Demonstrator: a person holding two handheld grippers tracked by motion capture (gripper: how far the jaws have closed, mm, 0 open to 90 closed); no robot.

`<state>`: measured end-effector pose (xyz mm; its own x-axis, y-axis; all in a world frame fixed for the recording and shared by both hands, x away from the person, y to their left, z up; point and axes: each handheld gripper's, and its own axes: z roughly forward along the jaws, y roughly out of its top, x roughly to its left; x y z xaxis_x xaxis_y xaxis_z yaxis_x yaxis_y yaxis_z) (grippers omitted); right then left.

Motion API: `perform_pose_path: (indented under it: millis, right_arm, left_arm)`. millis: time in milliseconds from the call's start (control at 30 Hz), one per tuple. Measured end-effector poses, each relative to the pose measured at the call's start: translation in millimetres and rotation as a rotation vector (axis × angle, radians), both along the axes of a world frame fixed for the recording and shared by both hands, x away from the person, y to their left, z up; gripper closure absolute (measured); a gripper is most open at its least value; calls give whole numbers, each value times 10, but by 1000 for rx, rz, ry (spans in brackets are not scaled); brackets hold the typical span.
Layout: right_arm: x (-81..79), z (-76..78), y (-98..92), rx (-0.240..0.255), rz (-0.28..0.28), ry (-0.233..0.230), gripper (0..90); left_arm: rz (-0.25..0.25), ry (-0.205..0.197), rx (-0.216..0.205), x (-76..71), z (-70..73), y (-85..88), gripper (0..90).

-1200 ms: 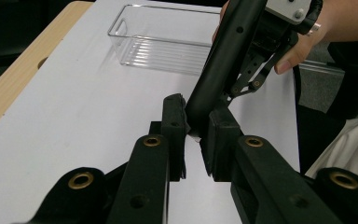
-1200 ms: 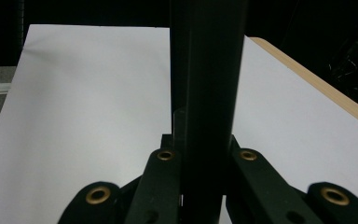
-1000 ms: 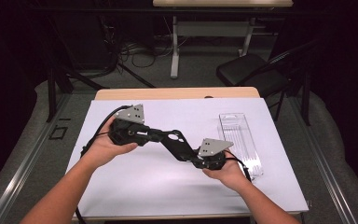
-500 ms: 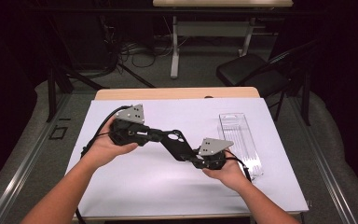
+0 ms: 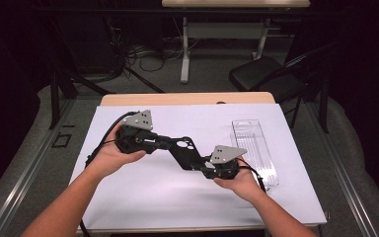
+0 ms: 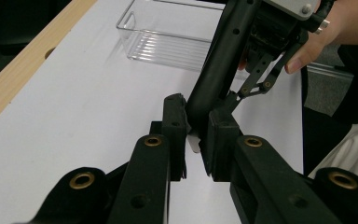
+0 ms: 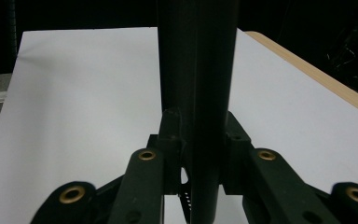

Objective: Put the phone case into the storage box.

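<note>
While both hands meet mid-table:
Left gripper (image 5: 177, 146): jaws pinching the right gripper's jaw.
Right gripper (image 5: 190, 160): jaws just easing apart around the left gripper's black jaw.
Clear tray (image 5: 254, 148): far right.

High view: above the table's (image 5: 128, 207) near edge, facing forward and down, fairly far. Tongs views: low, close, looking along their own jaws. All share the white tabletop; two share the clear tray (image 5: 254, 148).

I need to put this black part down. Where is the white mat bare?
Bare: the white mat near the front edge, and the far strip by the wooden table edge. Crowded: the right side, by the clear plastic tray and right gripper.
</note>
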<state>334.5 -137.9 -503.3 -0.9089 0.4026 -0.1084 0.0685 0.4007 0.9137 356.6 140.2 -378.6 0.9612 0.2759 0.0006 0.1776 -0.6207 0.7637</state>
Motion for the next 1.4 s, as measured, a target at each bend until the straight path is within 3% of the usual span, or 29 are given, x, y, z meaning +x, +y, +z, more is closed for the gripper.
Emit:
perform_pose_path:
  millis: [433,767,1067,1267,1400]
  right_arm:
    - [5,24,-15,6,-40,11,594]
    - [-15,71,-17,-23,-76,-16,528]
    - [-24,153,-54,-25,-99,-56,509]
    - [-52,192,-58,-9,-87,-31,479]
    - [-78,228,-46,-45,-93,-3,418]
  left_arm:
    - [49,46,15,44,-18,-15,810]
    - [120,74,38,87,-39,-31,810]
    - [151,75,43,116,-52,-41,810]
    - [151,79,47,135,-29,-43,810]
    - [156,76,51,137,-23,-51,810]
